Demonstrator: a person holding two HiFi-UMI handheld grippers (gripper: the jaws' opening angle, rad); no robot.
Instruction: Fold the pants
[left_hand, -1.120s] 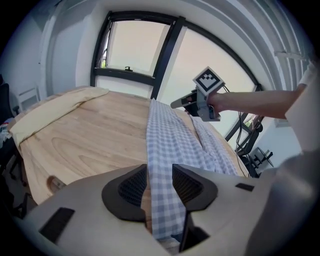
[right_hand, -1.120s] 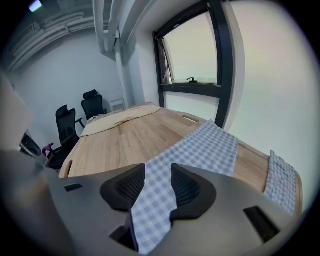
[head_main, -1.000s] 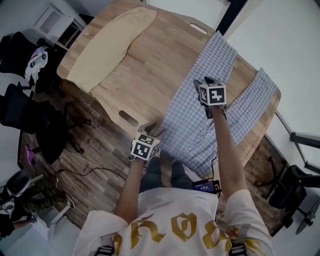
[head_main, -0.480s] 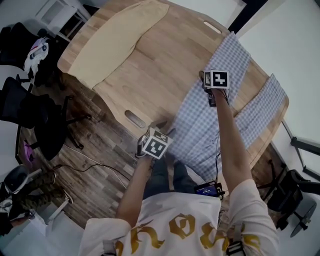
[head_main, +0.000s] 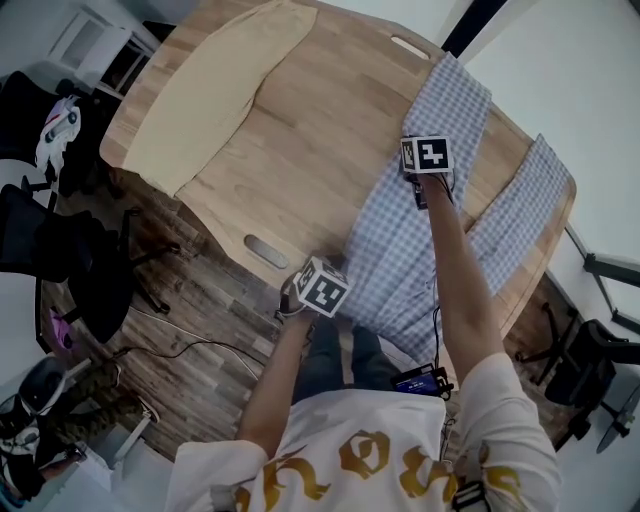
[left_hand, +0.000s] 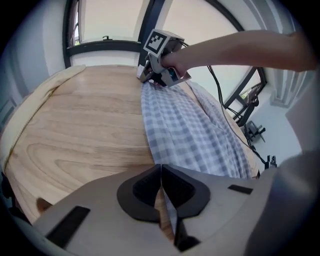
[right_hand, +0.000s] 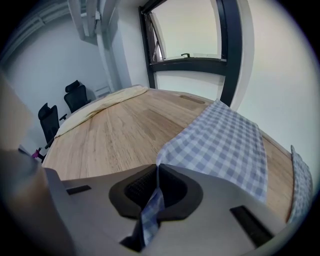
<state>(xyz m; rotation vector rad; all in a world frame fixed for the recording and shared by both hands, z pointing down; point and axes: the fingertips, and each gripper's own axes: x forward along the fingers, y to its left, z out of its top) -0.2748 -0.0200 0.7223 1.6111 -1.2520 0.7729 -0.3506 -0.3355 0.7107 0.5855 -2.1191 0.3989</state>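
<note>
Blue-and-white checked pants (head_main: 400, 240) lie flat on the wooden table (head_main: 300, 130), legs spread toward the far right. My left gripper (head_main: 330, 275) is at the waistband's left corner by the near table edge. Its jaws have just closed, and in the left gripper view the gripper (left_hand: 161, 172) is shut with a thin strip of the pants (left_hand: 185, 130) pinched between the pads. My right gripper (head_main: 412, 172) sits farther along the left leg's outer edge. It too has just closed, and in the right gripper view (right_hand: 157, 172) a fold of checked cloth (right_hand: 225, 145) hangs between its jaws.
A cream cloth (head_main: 210, 90) lies along the table's far left side. A handle slot (head_main: 265, 250) is cut near the table's front edge. Black office chairs (head_main: 60, 240) stand on the floor at left. Windows rise behind the table.
Both grippers have sunk onto the pants' left edge. Their jaws, open before, now stand closed on the fabric.
</note>
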